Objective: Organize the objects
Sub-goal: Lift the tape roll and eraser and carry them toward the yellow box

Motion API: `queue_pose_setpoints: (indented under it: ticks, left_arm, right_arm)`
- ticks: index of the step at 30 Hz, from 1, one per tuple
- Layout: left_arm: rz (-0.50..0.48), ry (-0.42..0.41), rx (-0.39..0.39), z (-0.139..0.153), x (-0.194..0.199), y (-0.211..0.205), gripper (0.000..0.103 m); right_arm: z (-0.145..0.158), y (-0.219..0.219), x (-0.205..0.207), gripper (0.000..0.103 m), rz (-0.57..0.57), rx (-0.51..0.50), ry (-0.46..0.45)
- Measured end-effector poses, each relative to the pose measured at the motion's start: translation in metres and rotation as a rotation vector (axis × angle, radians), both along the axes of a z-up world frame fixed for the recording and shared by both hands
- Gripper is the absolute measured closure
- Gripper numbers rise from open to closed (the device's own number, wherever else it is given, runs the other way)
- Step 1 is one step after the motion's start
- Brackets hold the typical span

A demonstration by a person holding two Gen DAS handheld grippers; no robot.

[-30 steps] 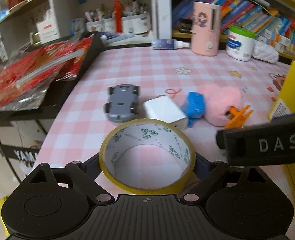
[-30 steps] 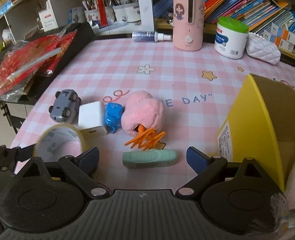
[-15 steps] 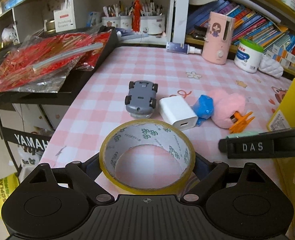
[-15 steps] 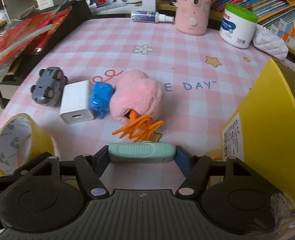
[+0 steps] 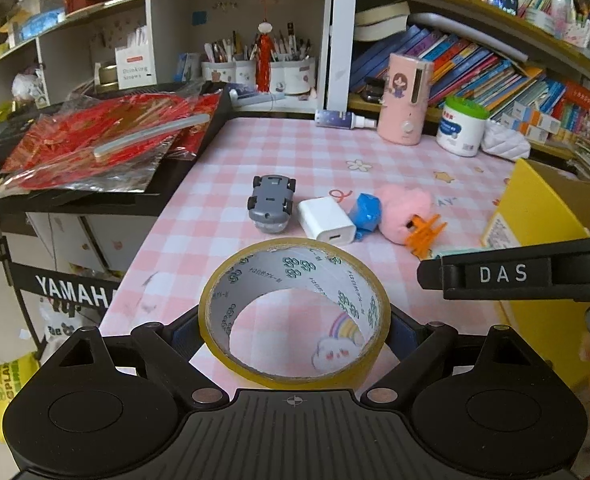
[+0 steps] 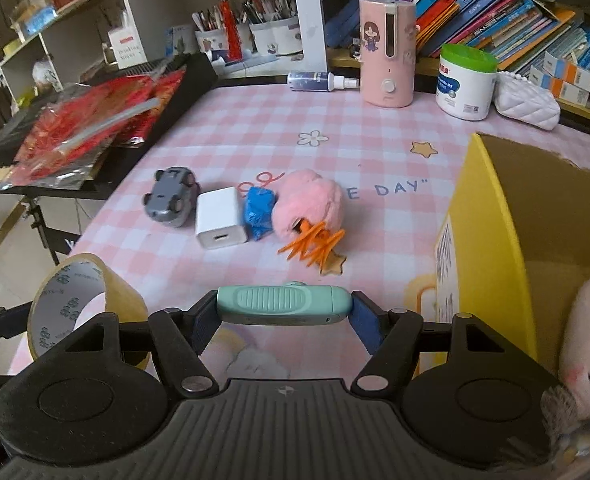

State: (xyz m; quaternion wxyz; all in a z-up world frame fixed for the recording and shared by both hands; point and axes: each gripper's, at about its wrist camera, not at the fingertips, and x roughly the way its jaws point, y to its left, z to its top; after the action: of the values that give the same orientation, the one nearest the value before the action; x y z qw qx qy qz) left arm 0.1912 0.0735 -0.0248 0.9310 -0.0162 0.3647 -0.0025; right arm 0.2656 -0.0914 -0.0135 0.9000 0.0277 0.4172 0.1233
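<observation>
Both grippers are carrying loads: I'm clamping the left gripper across the tape roll, the right gripper endwise on the mint-green case (jaws just closed), above the table's near edge, beside the yellow box.

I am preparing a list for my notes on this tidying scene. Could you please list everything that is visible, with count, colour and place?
tape roll: 1, yellowish, held in the left gripper
small device: 1, mint green, held in the right gripper
toy car: 1, grey, on the table, left end of the row
charger: 1, white, beside the car
wrapped item: 1, blue, between charger and plush
plush: 1, pink, centre of the table
hair claw: 1, orange, against the plush
box: 1, yellow, open, right side
jar: 1, white with green lid, far edge
left gripper: 1, black
right gripper: 1, black
</observation>
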Motion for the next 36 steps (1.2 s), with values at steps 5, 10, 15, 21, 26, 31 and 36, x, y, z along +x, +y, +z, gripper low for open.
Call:
queue_pose_setpoints:
  ticks: [5,10,15,21,26,31,36]
  left_arm:
    - [-0.008,-0.015,-0.012,0.008,-0.028,-0.001,0.012]
    - [-0.034,-0.024,-0.016,0.011,-0.057,-0.002,0.012]
    - [-0.052,-0.029,-0.020,0.012,-0.088,0.000,0.012]
    - [-0.062,-0.023,-0.024,0.012,-0.128,0.001,0.012]
    - [-0.089,-0.032,-0.022,0.016,-0.158,-0.001,0.012]
    - [-0.116,-0.032,-0.016,0.018,-0.179,-0.006,0.012]
    - [-0.165,-0.028,-0.011,0.017,-0.198,-0.015,0.012]
  right_arm:
    - [0.012,0.004,-0.032,0.036,0.020,0.003,-0.042]
    - [0.015,0.007,-0.067,0.036,0.024,-0.013,-0.070]
    - [0.016,0.007,-0.100,0.036,0.003,-0.025,-0.075]
    - [0.018,0.007,-0.144,0.036,-0.017,-0.034,-0.082]
    - [0.021,0.004,-0.179,0.036,-0.042,-0.028,-0.089]
    - [0.020,-0.003,-0.209,0.036,-0.076,-0.021,-0.087]
    - [0.016,-0.014,-0.236,0.036,-0.126,-0.011,-0.066]
